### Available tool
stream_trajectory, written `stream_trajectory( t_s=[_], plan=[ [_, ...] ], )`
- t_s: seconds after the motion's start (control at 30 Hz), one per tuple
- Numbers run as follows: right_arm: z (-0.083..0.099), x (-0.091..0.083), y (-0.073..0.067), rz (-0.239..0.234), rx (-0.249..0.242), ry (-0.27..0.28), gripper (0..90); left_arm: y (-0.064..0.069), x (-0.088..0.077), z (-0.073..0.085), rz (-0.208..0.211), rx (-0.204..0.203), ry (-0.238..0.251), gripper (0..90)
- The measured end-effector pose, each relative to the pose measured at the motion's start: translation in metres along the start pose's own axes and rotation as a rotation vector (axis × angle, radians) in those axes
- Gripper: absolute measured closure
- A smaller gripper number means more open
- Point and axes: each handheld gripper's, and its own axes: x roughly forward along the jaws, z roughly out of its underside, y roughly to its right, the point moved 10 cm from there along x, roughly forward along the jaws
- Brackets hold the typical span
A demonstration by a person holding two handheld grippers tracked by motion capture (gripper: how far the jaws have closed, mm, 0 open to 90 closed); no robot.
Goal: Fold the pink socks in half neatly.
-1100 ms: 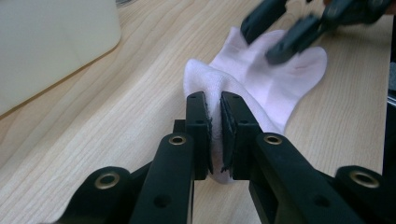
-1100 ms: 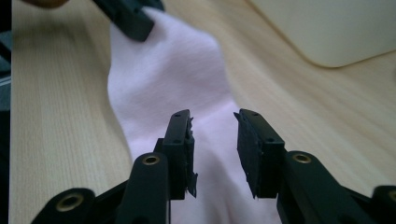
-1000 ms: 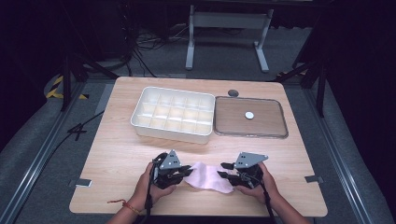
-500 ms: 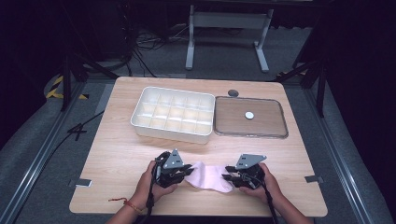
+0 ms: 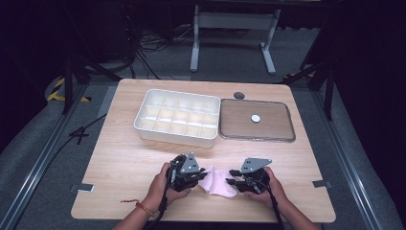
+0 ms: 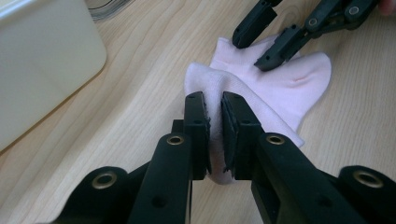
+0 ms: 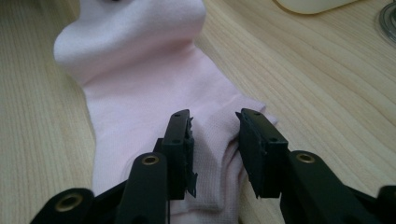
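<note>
Pink sock (image 5: 218, 182) between two grippers at the near edge of the surface (image 5: 119, 158).
Left gripper (image 6: 215, 116) fingers pinch one sock end; right gripper (image 7: 215, 135) fingers are spread over the other. Behind stand a white divided tray (image 5: 176, 117), then a lidded brown box (image 5: 256, 120).

No text, label, brand, number or sign can be read anywhere in the three views of this moment.
</note>
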Motion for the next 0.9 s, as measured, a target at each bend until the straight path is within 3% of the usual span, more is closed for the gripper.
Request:
stream_trajectory(
  t_s=[0.13, 0.23, 0.27, 0.37, 0.5, 0.73, 0.9],
  plan=[
    [-0.001, 0.000, -0.002, -0.004, -0.006, -0.001, 61.2, 0.003, 0.007, -0.001, 0.005, 0.020, -0.018, 81.0],
    [-0.001, -0.003, 0.000, -0.009, 0.003, -0.008, 57.4, 0.002, 0.006, 0.000, 0.003, 0.013, -0.016, 81.1],
    [-0.002, -0.008, 0.003, 0.005, 0.015, -0.008, 57.2, 0.001, 0.005, 0.000, 0.004, 0.010, -0.013, 81.2],
    [-0.003, -0.020, 0.010, -0.021, 0.068, 0.020, 56.9, -0.002, 0.004, 0.001, 0.004, -0.003, -0.008, 81.1],
    [0.010, -0.012, 0.008, -0.030, 0.050, -0.052, 60.1, 0.000, 0.006, -0.001, 0.004, 0.003, -0.004, 80.5],
    [0.008, -0.007, 0.005, -0.070, 0.064, -0.051, 64.0, 0.007, 0.013, -0.007, 0.020, 0.017, -0.004, 80.3],
    [0.007, -0.006, 0.004, -0.064, 0.049, -0.059, 64.1, 0.011, 0.019, -0.010, 0.029, 0.043, -0.014, 81.2]
  ],
)
